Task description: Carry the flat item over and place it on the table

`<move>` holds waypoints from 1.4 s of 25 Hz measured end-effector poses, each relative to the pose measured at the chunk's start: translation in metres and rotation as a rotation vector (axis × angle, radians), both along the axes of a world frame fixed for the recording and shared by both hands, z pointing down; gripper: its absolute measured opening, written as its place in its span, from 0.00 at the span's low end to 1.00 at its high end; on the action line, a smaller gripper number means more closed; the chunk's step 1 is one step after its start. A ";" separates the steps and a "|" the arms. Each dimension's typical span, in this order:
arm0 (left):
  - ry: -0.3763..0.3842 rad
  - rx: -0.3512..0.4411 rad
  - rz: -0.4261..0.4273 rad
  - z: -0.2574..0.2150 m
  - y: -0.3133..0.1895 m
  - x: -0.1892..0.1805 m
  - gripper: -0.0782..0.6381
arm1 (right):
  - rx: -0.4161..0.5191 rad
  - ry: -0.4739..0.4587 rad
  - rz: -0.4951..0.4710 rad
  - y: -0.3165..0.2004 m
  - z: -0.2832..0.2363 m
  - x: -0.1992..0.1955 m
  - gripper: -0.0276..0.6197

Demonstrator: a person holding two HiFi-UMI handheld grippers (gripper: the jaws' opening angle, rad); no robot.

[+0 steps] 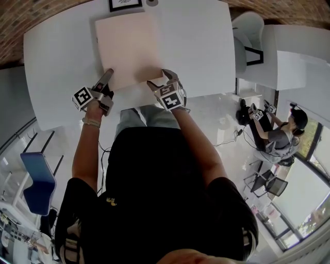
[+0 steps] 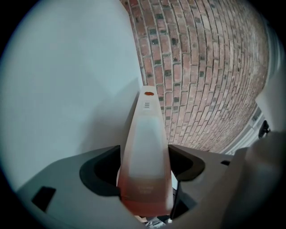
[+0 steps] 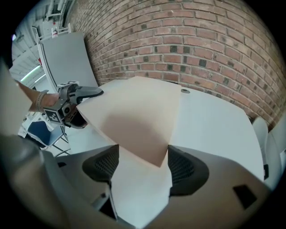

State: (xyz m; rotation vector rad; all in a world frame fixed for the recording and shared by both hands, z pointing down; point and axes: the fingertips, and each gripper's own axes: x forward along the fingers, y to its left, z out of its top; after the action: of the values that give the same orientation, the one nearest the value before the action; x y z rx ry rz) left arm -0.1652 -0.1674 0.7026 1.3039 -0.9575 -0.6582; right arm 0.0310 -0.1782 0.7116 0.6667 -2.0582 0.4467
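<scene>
A flat beige board [image 1: 129, 46] is over the white table [image 1: 206, 46], in front of me. My left gripper [image 1: 106, 78] is shut on its near left corner, and in the left gripper view the board [image 2: 145, 152] runs edge-on between the jaws and fills the gap. My right gripper [image 1: 162, 80] is at the near right corner with its jaws spread to either side. In the right gripper view that corner of the board [image 3: 134, 120] points in between the open jaws and shadows the white table [image 3: 210, 116]. The left gripper [image 3: 73, 107] shows there too, at the board's far corner.
A brick wall [image 3: 192, 40] runs behind the table. A framed black sign [image 1: 125, 4] stands at the table's far edge. A white chair [image 1: 247, 36] stands to the right and a blue chair [image 1: 36, 178] at lower left. A seated person [image 1: 283, 134] is far right.
</scene>
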 end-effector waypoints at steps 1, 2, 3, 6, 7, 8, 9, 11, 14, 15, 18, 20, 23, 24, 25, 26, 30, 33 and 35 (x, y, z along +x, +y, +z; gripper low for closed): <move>-0.001 -0.002 -0.008 0.000 0.002 -0.001 0.55 | -0.011 -0.009 0.006 0.000 0.001 -0.001 0.58; -0.004 -0.009 -0.017 0.001 0.004 -0.003 0.55 | -0.025 -0.017 0.012 0.001 0.001 -0.003 0.58; -0.016 -0.023 -0.025 0.003 0.007 -0.006 0.55 | -0.040 -0.023 0.018 0.002 0.002 -0.005 0.58; -0.142 -0.068 -0.002 0.009 0.014 -0.015 0.57 | -0.048 -0.009 0.012 0.004 0.005 -0.008 0.57; -0.217 -0.081 0.029 0.011 0.016 -0.016 0.57 | -0.038 0.003 0.002 0.003 0.005 -0.008 0.56; -0.295 -0.088 0.066 0.013 0.018 -0.016 0.57 | -0.028 0.015 -0.009 0.002 0.005 -0.008 0.54; -0.362 -0.088 0.101 0.014 0.019 -0.016 0.57 | -0.024 0.020 -0.015 0.002 0.005 -0.008 0.53; -0.427 -0.073 0.144 0.012 0.021 -0.015 0.57 | -0.028 0.009 -0.009 0.001 0.006 -0.009 0.53; -0.439 -0.066 0.146 0.009 0.024 -0.019 0.57 | -0.035 -0.001 0.000 0.001 0.006 -0.010 0.53; -0.450 -0.068 0.142 0.008 0.025 -0.021 0.57 | -0.040 -0.004 0.002 0.001 0.007 -0.011 0.53; -0.499 -0.062 0.142 0.001 0.030 -0.023 0.57 | -0.061 -0.012 0.005 0.002 0.008 -0.012 0.51; -0.524 -0.054 0.145 -0.004 0.032 -0.022 0.57 | -0.072 -0.013 -0.001 0.000 0.008 -0.012 0.50; -0.568 -0.037 0.149 -0.016 0.037 -0.023 0.57 | -0.082 -0.033 -0.002 -0.001 0.002 -0.011 0.50; -0.583 -0.028 0.152 -0.022 0.039 -0.023 0.57 | -0.081 -0.052 0.005 -0.002 -0.004 -0.012 0.50; -0.597 -0.016 0.157 -0.028 0.040 -0.023 0.57 | -0.074 -0.069 0.013 -0.005 -0.009 -0.011 0.50; -0.612 -0.004 0.160 -0.034 0.041 -0.024 0.57 | -0.063 -0.084 0.020 -0.008 -0.015 -0.010 0.50; -0.703 0.048 0.169 -0.062 0.043 -0.025 0.57 | -0.010 -0.156 0.006 -0.018 -0.048 -0.017 0.48; -0.769 0.087 0.183 -0.086 0.041 -0.021 0.56 | 0.020 -0.223 -0.052 -0.018 -0.075 -0.030 0.41; -0.824 0.121 0.192 -0.104 0.038 -0.019 0.56 | 0.038 -0.269 -0.087 -0.017 -0.093 -0.040 0.35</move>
State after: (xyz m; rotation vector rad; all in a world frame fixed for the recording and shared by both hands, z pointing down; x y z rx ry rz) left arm -0.1844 -0.1292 0.5986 1.7954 -1.4323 0.0029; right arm -0.0093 -0.1948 0.6182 0.5606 -2.3445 0.4686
